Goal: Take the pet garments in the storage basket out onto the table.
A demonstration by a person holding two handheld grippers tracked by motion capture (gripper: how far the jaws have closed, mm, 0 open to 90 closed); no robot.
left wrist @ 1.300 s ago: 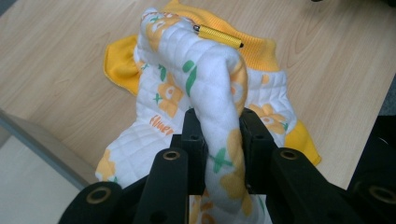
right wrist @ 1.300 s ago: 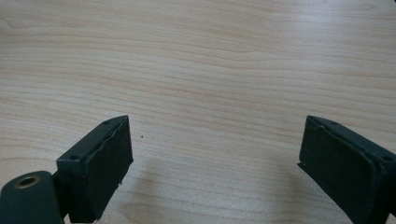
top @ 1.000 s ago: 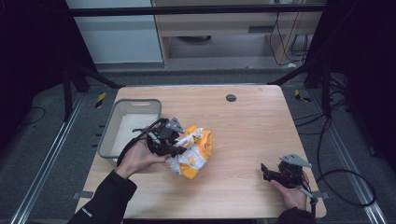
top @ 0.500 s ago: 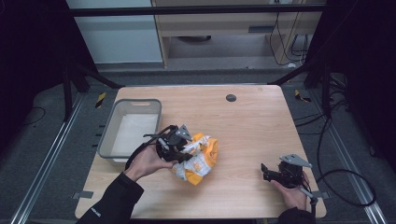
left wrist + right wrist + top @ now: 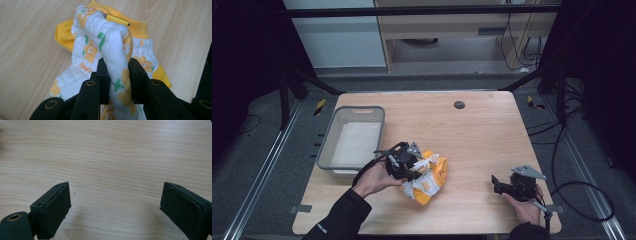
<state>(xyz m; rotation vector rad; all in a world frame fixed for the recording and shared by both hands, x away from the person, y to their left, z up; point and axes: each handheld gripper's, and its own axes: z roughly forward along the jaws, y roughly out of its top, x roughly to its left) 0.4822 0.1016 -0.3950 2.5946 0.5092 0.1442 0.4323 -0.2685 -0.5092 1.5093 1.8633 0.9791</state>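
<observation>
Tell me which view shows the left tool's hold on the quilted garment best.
The left gripper view: the left tool has both jaws pinching a bunched fold of the quilted garment, flower print and yellow trim clear. The high view shows the garment small, partly behind the hand. The right gripper view shows bare table.

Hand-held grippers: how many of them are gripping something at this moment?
1. The left hand-held gripper is clamped on the quilted flower garment near the grey bin; the right hand-held gripper is open above the bare table.
</observation>
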